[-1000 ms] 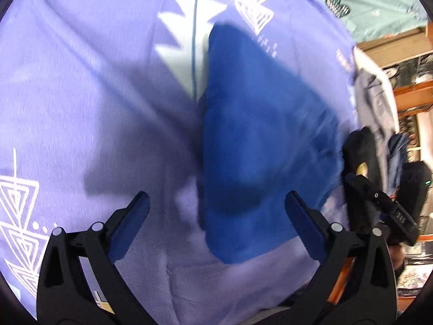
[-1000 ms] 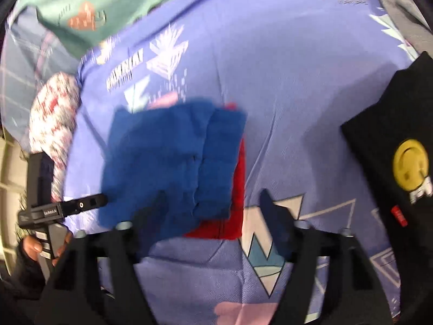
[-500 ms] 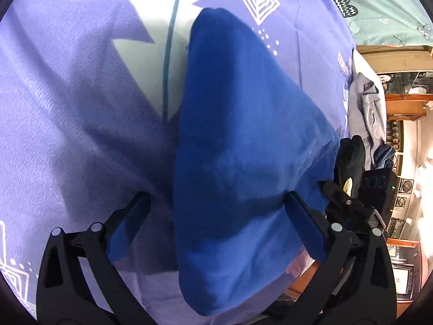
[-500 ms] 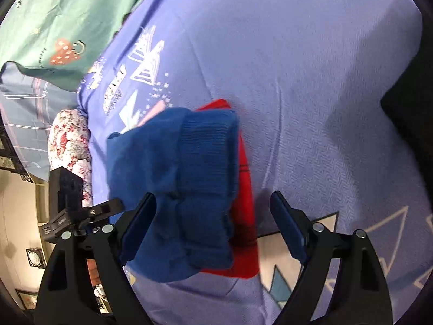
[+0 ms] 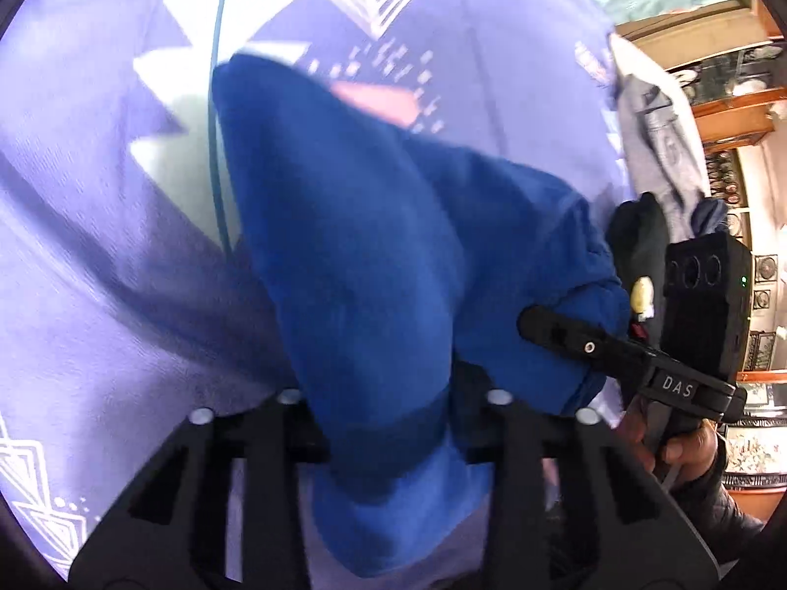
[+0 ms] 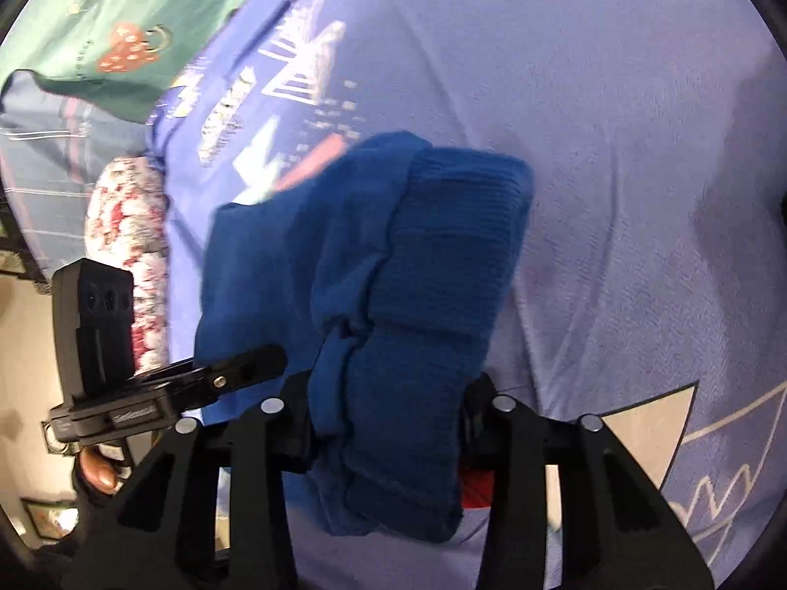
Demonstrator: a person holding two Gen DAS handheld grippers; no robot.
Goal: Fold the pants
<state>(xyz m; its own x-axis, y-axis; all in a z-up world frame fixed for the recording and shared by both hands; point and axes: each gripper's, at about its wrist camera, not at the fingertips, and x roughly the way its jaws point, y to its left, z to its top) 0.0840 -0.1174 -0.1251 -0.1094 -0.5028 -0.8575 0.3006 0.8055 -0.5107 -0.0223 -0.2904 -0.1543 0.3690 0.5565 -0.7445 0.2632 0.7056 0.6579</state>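
The folded blue pants (image 5: 374, 255) are a thick bundle held above the lilac patterned bedsheet (image 5: 98, 255). My left gripper (image 5: 393, 423) is shut on one end of the bundle. My right gripper (image 6: 388, 423) is shut on the ribbed waistband end of the pants (image 6: 442, 265). Each gripper shows in the other's view: the right one (image 5: 639, 359) at the right, the left one (image 6: 162, 388) at the left. The pads are hidden by the cloth.
A red patch (image 6: 474, 486) on the sheet shows under the pants. A black garment (image 5: 639, 241) and a grey garment (image 5: 659, 132) lie at the bed's right edge. A green blanket (image 6: 123, 14) and a floral pillow (image 6: 133, 255) lie at the far side. Wooden shelves (image 5: 728, 113) stand beyond.
Both grippers closed from open onto the folded blue pants and lifted the bundle off the sheet; the red patch is now mostly hidden beneath it.
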